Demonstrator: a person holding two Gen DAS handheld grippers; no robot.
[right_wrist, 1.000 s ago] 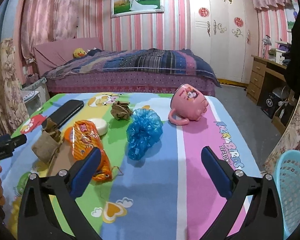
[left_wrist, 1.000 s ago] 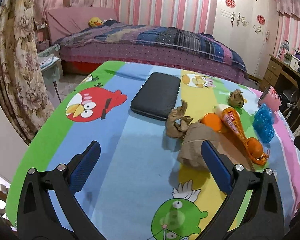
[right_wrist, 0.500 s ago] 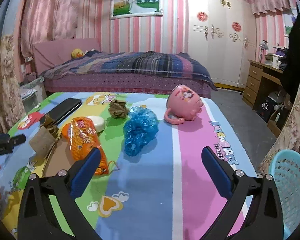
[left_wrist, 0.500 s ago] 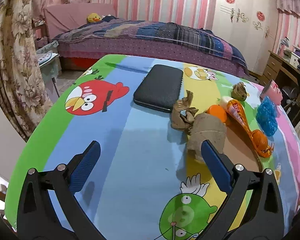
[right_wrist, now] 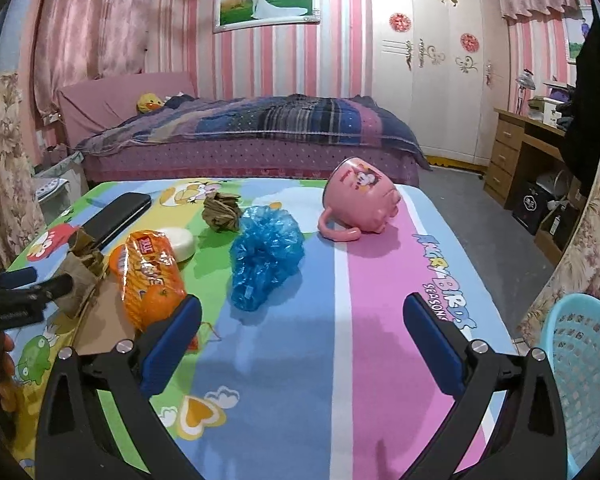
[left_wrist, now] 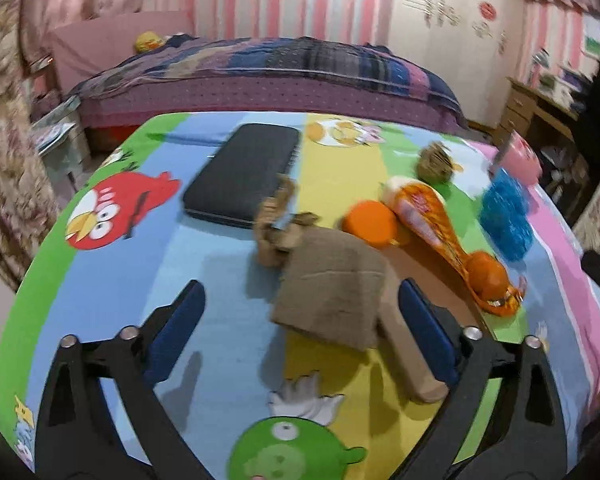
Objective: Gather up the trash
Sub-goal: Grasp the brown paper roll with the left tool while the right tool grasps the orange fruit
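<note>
Brown paper is your target: the flattened brown paper bag (left_wrist: 332, 284) lies on the tabletop (left_wrist: 228, 304) just ahead of your left gripper (left_wrist: 300, 316), its crumpled neck pointing away toward the black case (left_wrist: 242, 174). Your left fingers (left_wrist: 178, 330) are spread wide and have just been closing a little, with the bag's near edge sitting between them but nothing pinched yet. Expect it to be very light, limp and creased, so it will fold rather than resist; take it across the flat body where the paper is doubled, or at the bunched neck, which should give the pads more to bite on. It lies partly over a stiff cardboard sheet (left_wrist: 412, 344), so watch that you lift the paper alone.

Your right gripper (right_wrist: 302, 342) hovers over bare cloth with its fingers spread and empty. Near it, the blue plastic bag (right_wrist: 266, 256) looks thin, crinkly and slippery, squashing to almost nothing. The orange snack wrapper (right_wrist: 150, 276) is glossy film with something round bulging inside, so heavier at one end. A small brown paper ball (right_wrist: 221, 211) sits further back, dry and springy. The pink cup (right_wrist: 362, 202) on its side is hard and smooth, likely not rubbish. The pale blue basket (right_wrist: 584, 376), rigid perforated plastic, waits off the tabletop's right edge
</note>
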